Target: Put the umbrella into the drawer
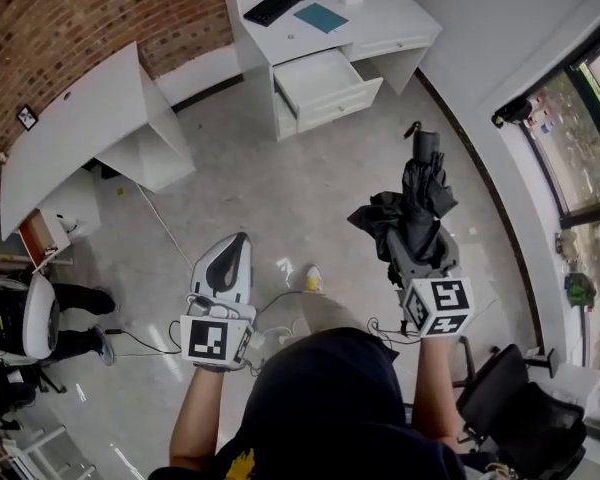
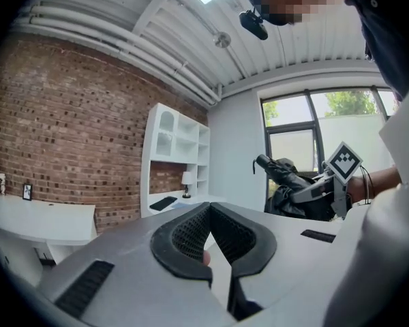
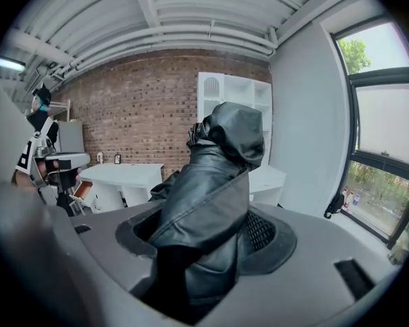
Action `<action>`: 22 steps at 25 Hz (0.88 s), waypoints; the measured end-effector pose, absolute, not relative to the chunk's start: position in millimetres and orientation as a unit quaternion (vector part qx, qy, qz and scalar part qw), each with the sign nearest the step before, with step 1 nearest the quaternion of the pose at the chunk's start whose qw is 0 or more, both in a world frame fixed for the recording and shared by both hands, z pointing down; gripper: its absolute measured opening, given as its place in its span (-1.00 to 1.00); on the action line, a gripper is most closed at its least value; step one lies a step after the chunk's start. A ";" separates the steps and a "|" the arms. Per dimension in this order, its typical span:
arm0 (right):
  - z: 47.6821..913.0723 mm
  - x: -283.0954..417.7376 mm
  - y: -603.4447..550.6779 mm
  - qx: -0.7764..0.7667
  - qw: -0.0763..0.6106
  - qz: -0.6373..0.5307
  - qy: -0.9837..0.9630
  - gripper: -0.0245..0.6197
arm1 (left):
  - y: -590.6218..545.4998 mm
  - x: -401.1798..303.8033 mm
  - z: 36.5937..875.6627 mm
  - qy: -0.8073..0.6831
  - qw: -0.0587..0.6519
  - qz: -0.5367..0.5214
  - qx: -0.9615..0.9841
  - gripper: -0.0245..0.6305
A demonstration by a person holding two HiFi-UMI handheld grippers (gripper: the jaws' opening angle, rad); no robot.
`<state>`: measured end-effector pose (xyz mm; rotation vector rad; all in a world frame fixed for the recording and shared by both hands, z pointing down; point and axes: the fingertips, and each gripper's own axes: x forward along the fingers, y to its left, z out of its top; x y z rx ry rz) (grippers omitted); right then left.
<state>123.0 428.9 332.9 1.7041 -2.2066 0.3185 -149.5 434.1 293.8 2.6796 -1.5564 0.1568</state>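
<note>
The right gripper (image 3: 203,240) is clamped on the folded black umbrella (image 3: 221,155), which is held upright in the air, well apart from the open drawer (image 1: 335,100). The left gripper (image 2: 209,206) is pressed together on nothing, equally far from that drawer.

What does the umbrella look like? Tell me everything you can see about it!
The umbrella is black and folded, but its shiny fabric hangs loose and crumpled, not wrapped tight. A stubby end with a small loop pokes out at the far tip. The right gripper clamps its near part between both jaws, holding it in the air above the floor. Nothing else touches it.
</note>
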 end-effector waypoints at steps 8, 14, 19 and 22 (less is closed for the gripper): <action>341.5 155.6 318.5 0.581 0.158 0.129 -0.788 -0.07 | 316.6 -97.7 297.7 -0.495 0.027 0.079 0.865 -0.87; 344.2 182.6 244.5 0.569 0.152 0.153 -0.793 -0.07 | 246.8 -68.5 291.5 -0.503 0.027 0.088 0.860 -0.87; 351.4 182.8 244.8 0.571 0.131 0.172 -0.791 -0.07 | 241.3 -66.2 299.5 -0.500 0.030 0.094 0.860 -0.87; 356.7 181.3 245.4 0.571 0.127 0.179 -0.791 -0.07 | 234.8 -63.8 301.1 -0.497 0.030 0.087 0.863 -0.87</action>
